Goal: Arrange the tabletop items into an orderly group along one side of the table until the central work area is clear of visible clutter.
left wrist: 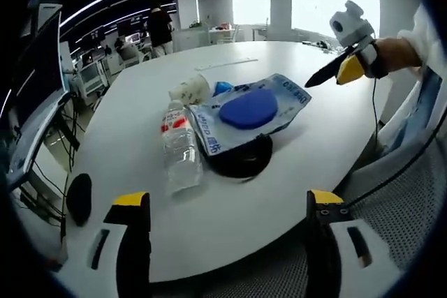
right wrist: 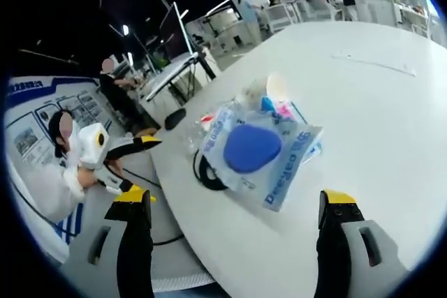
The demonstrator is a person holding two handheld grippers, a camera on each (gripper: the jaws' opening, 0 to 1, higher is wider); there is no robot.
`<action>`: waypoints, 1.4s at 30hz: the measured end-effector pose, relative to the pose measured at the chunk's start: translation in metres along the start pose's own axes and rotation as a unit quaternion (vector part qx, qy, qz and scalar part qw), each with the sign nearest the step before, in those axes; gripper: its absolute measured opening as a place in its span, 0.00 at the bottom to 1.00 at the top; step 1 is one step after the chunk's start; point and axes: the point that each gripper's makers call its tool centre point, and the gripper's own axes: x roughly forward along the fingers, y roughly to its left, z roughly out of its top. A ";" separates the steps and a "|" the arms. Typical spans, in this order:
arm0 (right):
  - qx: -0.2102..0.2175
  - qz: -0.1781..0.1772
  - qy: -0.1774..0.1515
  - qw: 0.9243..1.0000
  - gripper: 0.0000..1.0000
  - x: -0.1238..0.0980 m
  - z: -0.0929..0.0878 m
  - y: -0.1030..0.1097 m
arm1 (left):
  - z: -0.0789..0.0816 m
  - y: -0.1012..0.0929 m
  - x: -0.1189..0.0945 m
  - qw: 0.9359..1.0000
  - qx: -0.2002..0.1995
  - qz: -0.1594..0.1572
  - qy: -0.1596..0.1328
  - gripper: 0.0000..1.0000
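Left claw (left wrist: 227,232) is hanging spread and empty — water bottle (left wrist: 180,146) lying lengthwise ahead, left of blue-disc packet (left wrist: 248,111).

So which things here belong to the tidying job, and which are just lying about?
Job items:
- water bottle
- clear bag with blue pad
- black ring-shaped item under the bag
- crumpled white item
- left tongs, right tongs, both open

Lying about:
- black object off the table edge
- background desks
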 end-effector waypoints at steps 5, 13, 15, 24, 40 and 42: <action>-0.026 0.006 0.009 1.000 0.97 0.001 0.021 -0.006 | -0.002 0.000 0.000 1.000 0.009 0.000 0.006 0.95; -0.071 0.009 0.023 0.997 0.92 0.008 0.069 -0.020 | -0.006 0.001 0.001 1.000 0.002 0.000 0.017 0.92; -0.077 0.012 0.025 0.997 0.92 0.013 0.078 -0.021 | -0.008 0.004 0.002 1.000 -0.003 0.001 0.019 0.90; -0.082 0.048 0.044 0.995 0.78 0.036 0.115 -0.015 | 0.003 0.004 -0.002 0.999 0.032 0.009 -0.010 0.86; 0.039 0.055 0.087 0.994 0.56 0.150 0.142 -0.042 | -0.006 0.019 0.001 1.000 0.005 0.030 -0.003 0.77; 0.050 0.058 0.082 0.994 0.55 0.164 0.144 -0.044 | -0.008 0.018 0.002 1.000 0.005 0.029 0.000 0.76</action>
